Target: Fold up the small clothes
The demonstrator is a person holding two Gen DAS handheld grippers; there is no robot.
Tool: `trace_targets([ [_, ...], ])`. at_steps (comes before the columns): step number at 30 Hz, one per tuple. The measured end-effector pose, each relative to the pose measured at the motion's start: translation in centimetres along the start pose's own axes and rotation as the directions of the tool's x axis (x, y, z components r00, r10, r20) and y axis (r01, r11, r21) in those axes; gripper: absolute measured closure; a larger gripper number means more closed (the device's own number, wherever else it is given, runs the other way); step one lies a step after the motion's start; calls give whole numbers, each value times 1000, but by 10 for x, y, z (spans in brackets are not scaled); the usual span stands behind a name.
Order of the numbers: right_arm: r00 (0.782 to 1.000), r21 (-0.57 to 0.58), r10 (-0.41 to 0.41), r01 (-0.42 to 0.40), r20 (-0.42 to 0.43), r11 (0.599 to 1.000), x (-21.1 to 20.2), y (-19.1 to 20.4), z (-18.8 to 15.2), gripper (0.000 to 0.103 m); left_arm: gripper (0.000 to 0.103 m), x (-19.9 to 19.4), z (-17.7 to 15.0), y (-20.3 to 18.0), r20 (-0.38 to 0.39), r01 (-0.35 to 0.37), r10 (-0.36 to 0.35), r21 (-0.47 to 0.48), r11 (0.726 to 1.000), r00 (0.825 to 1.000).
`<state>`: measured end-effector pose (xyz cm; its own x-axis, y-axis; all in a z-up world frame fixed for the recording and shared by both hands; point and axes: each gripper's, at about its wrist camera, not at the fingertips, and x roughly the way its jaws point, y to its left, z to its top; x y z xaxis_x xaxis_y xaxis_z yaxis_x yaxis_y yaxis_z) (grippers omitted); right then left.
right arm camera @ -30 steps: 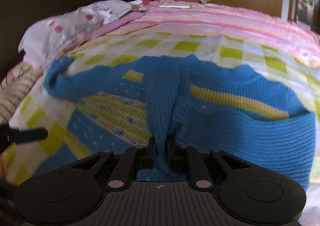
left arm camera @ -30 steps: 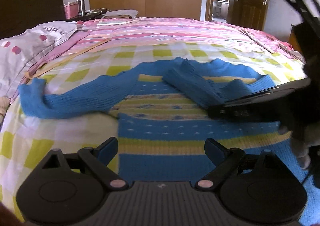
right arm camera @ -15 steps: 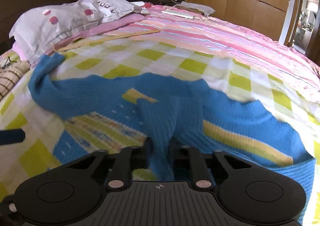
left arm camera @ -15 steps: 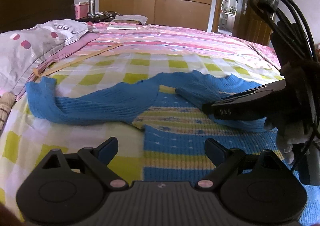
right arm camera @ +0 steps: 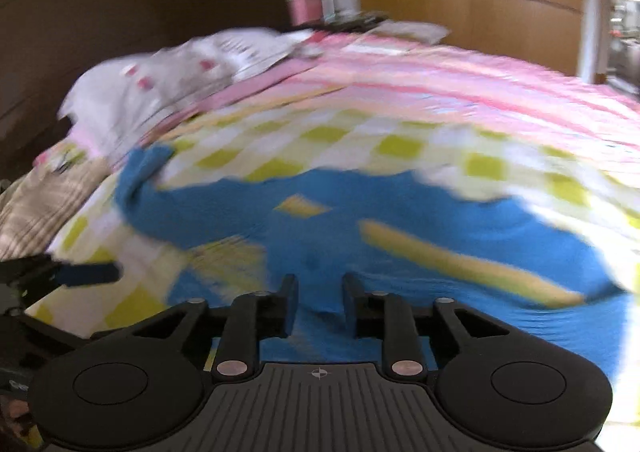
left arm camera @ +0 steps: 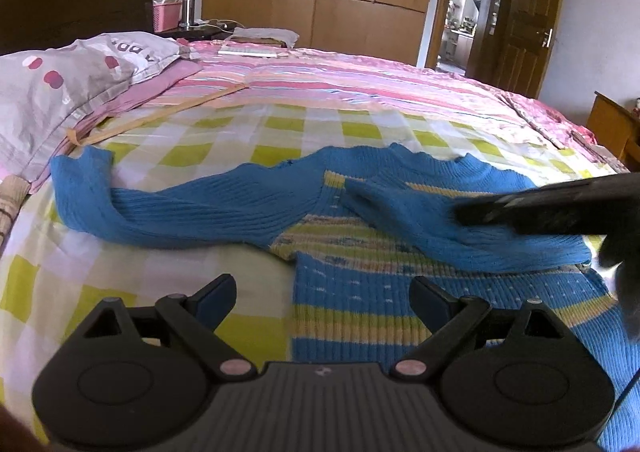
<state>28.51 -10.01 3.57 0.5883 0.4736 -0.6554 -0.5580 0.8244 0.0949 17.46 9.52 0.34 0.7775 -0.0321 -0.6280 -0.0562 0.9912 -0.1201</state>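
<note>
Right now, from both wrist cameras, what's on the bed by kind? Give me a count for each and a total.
Blue striped sweater: 1
Grey pillow with pink dots: 1
Checked sheet: 1
Pink striped quilt: 1
Total: 4

Left view: you look low across the bed (left arm camera: pixel 280 124) toward the wardrobe.
Right view: blurred, faces the headboard corner.
Shared: your blue sweater (left arm camera: pixel 248 208) (right arm camera: pixel 400 236).
</note>
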Motion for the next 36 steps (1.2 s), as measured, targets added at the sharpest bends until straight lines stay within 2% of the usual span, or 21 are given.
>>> trace_targets([
  [3, 990, 42, -139, 138, 13, 990, -12, -35, -5, 78, 5, 3, -1, -1, -6, -1, 1, 8, 1000, 1000],
  [4, 979, 55, -205, 204, 1, 977, -13, -48, -8, 78, 5, 4, -2, -2, -8, -1, 1, 8, 1000, 1000],
  [6, 959, 69, -282, 284, -30, 956, -13, -67, -16, 76, 5, 6, -3, -3, -7, -1, 1, 9, 1000, 1000],
  [11, 934, 71, -352, 356, -69, 932, -11, -90, -33, 73, 5, 12, -6, -9, 1, -19, 19, 35, 999, 1000],
  [12, 925, 52, -372, 376, -76, 925, -8, -91, -36, 73, 5, 13, -7, -10, 4, -25, 25, 42, 999, 1000],
  [13, 908, 36, -411, 415, -81, 909, -5, -92, -37, 73, 5, 15, -8, -12, 4, -33, 32, 49, 998, 999],
  [16, 881, 92, -467, 473, -81, 876, -7, -107, -37, 76, 5, 18, -9, -14, -2, -49, 49, 53, 997, 999],
  [17, 872, 115, -481, 488, -90, 865, -7, -114, -36, 71, 5, 18, -9, -14, -3, -49, 50, 51, 997, 999],
  [20, 868, 159, -483, 497, -116, 853, -10, -121, -35, 69, 5, 18, -9, -15, 2, -51, 51, 54, 997, 999],
  [21, 854, 132, -508, 520, -115, 844, -10, -118, -33, 69, 5, 18, -9, -14, 3, -54, 54, 54, 997, 999],
  [22, 820, 84, -562, 571, -104, 817, -9, -111, -30, 69, 5, 18, -9, -13, 3, -55, 55, 51, 997, 998],
  [23, 801, 58, -592, 598, -90, 800, -11, -108, -29, 69, 5, 17, -8, -11, 4, -54, 54, 47, 997, 999],
  [24, 801, 53, -595, 598, -68, 800, -15, -102, -26, 69, 5, 16, -7, -10, 6, -52, 52, 41, 998, 999],
  [25, 828, 68, -559, 560, -42, 826, -21, -94, -23, 69, 5, 15, -6, -8, 11, -51, 50, 35, 998, 999],
  [28, 925, 59, -380, 379, 10, 923, -27, -58, -11, 70, 5, 11, -3, -3, 29, -48, 48, 17, 999, 998],
  [30, 967, 26, -251, 250, 38, 968, -24, -30, -6, 70, 5, 9, -1, 1, 34, -49, 49, 7, 999, 998],
  [32, 991, -13, -129, 130, 38, 991, -15, -4, -2, 70, 5, 7, 0, 4, 41, -58, 58, 2, 998, 997],
  [36, 1000, -112, -15, 13, -18, 994, 14, 33, 1, 70, 5, 4, 3, 11, 54, -59, 60, -16, 998, 997],
])
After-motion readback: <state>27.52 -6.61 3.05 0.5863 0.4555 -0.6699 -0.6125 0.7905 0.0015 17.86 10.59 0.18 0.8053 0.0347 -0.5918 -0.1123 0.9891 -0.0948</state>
